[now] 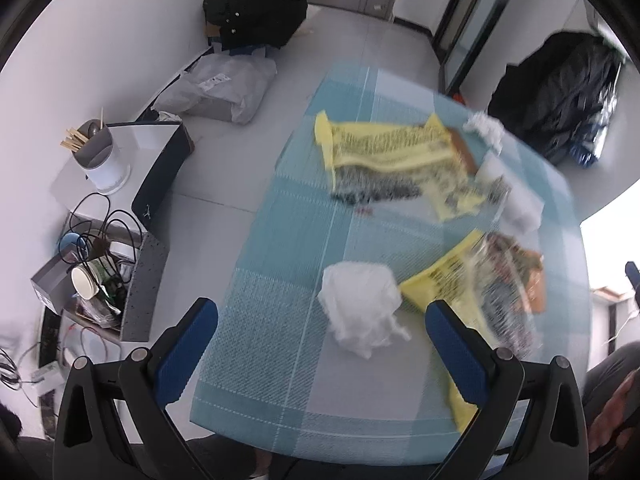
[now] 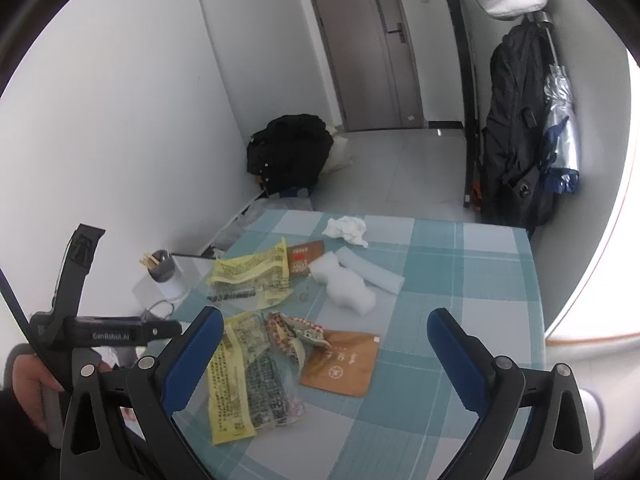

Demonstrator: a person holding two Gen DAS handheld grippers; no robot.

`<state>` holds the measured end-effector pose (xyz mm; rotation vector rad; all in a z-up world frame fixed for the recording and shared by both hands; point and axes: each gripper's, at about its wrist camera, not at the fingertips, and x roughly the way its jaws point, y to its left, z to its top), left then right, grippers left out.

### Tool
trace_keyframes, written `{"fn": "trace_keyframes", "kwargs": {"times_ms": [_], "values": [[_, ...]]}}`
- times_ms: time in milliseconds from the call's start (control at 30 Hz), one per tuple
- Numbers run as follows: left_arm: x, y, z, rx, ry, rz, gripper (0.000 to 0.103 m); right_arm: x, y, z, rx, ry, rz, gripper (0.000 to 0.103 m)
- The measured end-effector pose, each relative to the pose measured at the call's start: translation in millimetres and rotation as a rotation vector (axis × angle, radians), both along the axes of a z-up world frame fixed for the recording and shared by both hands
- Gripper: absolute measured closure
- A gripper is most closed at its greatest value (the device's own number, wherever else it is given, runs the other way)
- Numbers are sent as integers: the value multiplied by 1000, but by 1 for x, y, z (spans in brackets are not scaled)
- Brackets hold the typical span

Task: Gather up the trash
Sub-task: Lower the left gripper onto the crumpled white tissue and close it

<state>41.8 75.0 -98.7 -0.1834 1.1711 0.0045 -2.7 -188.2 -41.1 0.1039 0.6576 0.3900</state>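
A blue checked tablecloth (image 2: 460, 280) holds the trash. In the blurred left wrist view a crumpled white tissue (image 1: 360, 312) lies just ahead of my left gripper (image 1: 322, 308), which is open and hovers over it. Two yellow printed wrappers (image 1: 392, 152) (image 1: 448, 280) lie beyond it. My right gripper (image 2: 326, 314) is open above the table, holding nothing. Below it are a yellow wrapper (image 2: 236, 380), a red-and-white wrapper (image 2: 296, 332) and a brown paper pouch (image 2: 344, 360). Farther off lie another yellow wrapper (image 2: 248, 272), white foam pieces (image 2: 344, 284) and a second tissue (image 2: 346, 230).
On the floor to the left stands a grey box (image 1: 140, 280) with cables and a paper cup (image 1: 84, 282). A grey holder with wooden sticks (image 1: 96, 148) sits on a white box. A black backpack (image 1: 256, 8) lies by the wall, and a black bag (image 2: 516, 128) hangs at right.
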Motion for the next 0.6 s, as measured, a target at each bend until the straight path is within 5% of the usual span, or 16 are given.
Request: {"fn": "trace_keyframes", "kwargs": {"times_ms": [200,267,400,533,600], "values": [[5,2,-1,19,-5,4,4,7,5,-7,-5,34,14,0],[7,4,-2,43,-17,18,15,7,7,-8,-6,32,19,0],[10,2,-7,63,-21,10,22,7,13,-8,-15,32,33,0],[13,2,-13,54,5,0,52,5,17,-8,-26,27,47,0],[13,1,-12,50,-8,-9,58,4,19,-9,-32,28,51,0]]}}
